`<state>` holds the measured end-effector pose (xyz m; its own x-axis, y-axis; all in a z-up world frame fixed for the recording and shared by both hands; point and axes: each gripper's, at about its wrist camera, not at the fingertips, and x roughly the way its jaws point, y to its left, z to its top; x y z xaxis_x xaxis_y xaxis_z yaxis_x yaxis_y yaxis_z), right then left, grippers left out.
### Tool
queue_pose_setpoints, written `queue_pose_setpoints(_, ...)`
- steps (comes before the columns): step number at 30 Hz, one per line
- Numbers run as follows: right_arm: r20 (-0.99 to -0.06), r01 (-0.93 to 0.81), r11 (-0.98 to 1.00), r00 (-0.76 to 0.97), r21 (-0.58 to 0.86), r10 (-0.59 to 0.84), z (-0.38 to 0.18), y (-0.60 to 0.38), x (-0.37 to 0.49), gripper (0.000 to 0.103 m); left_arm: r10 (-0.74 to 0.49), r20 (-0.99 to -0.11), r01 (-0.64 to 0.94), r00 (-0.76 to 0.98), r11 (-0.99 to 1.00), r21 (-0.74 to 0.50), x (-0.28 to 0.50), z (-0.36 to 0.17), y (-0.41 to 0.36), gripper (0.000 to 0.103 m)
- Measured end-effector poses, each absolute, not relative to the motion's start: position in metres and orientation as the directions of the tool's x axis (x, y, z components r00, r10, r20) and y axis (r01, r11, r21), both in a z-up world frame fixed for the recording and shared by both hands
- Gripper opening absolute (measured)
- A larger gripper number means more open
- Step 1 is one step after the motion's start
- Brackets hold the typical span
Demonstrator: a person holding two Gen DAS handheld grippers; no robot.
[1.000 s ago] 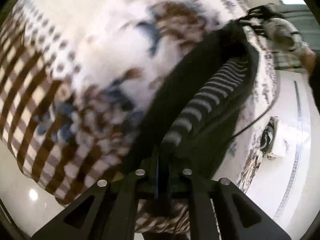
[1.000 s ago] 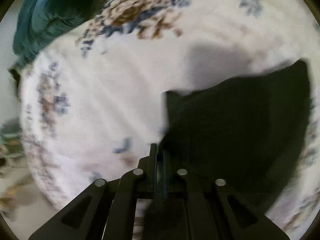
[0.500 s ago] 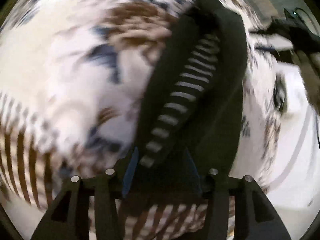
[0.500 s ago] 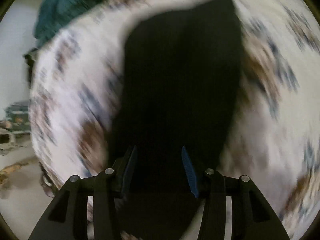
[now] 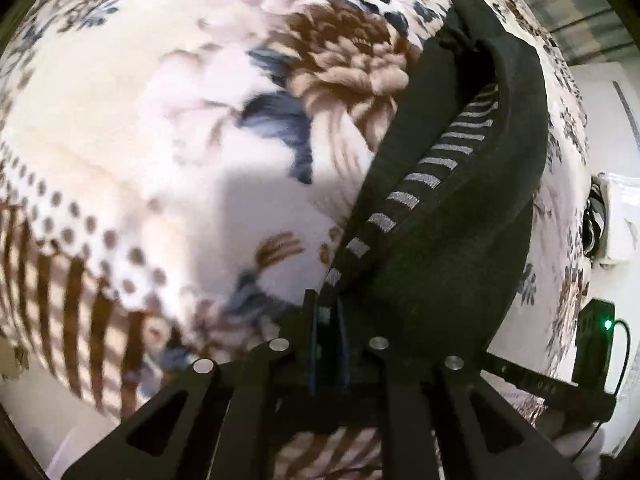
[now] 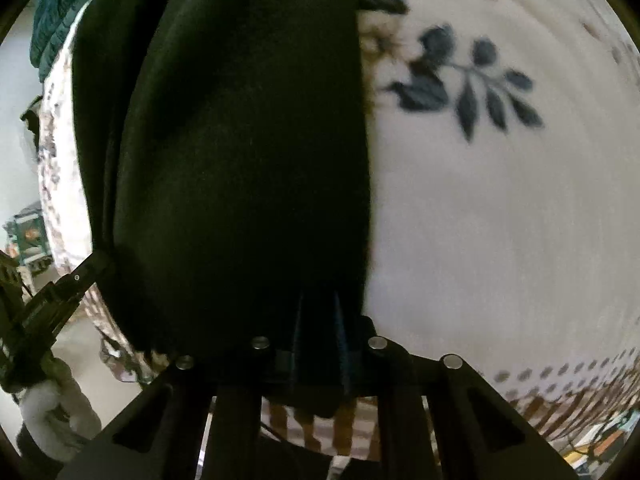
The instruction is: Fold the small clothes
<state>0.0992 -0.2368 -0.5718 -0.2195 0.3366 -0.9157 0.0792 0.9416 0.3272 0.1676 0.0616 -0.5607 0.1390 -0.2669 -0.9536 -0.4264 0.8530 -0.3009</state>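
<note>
A black garment (image 5: 460,220) with a grey-striped band (image 5: 420,180) lies folded lengthwise on the floral blanket (image 5: 180,120). My left gripper (image 5: 326,304) points down at its near end. Its jaws are closing, and the striped edge is pinched between the blue pads. In the right wrist view the same garment (image 6: 240,140) fills the left half of the picture. My right gripper (image 6: 318,300) stands at its near right edge, jaws closing, with dark cloth between the narrow fingers. The fold hides the garment's underside.
The blanket (image 6: 500,220) spreads white and flowered to the right, with a brown checked border near me. A teal cloth (image 6: 56,12) lies at the far left corner. The other gripper's frame (image 6: 60,292) and a white fuzzy sleeve (image 6: 52,404) are at the lower left. Pale floor surrounds the bed.
Both grippers let go and stood open half a second ago, then closed on the garment again. The right one swept from a far corner across to the near edge.
</note>
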Motion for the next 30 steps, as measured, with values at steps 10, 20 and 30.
queue_pose_setpoints(10, -0.899, 0.194, 0.898, -0.118, 0.395, 0.421, -0.558, -0.291, 0.129, 0.019, -0.348, -0.905, -0.216, 0.245, 0.891, -0.400, 0.297, -0.525, -0.011, 0.055)
queue_pose_setpoints(20, -0.910, 0.238, 0.895, -0.082, 0.378, 0.406, -0.558, -0.314, 0.144, 0.019, -0.209, -0.944, -0.251, 0.254, 0.929, -0.273, 0.375, -0.553, 0.061, 0.006)
queue_pose_setpoints(30, -0.853, 0.303, 0.857, -0.195, 0.417, 0.484, -0.584, -0.285, 0.086, 0.044, -0.406, -0.904, -0.257, 0.130, 0.867, -0.427, 0.250, -0.559, 0.084, 0.051)
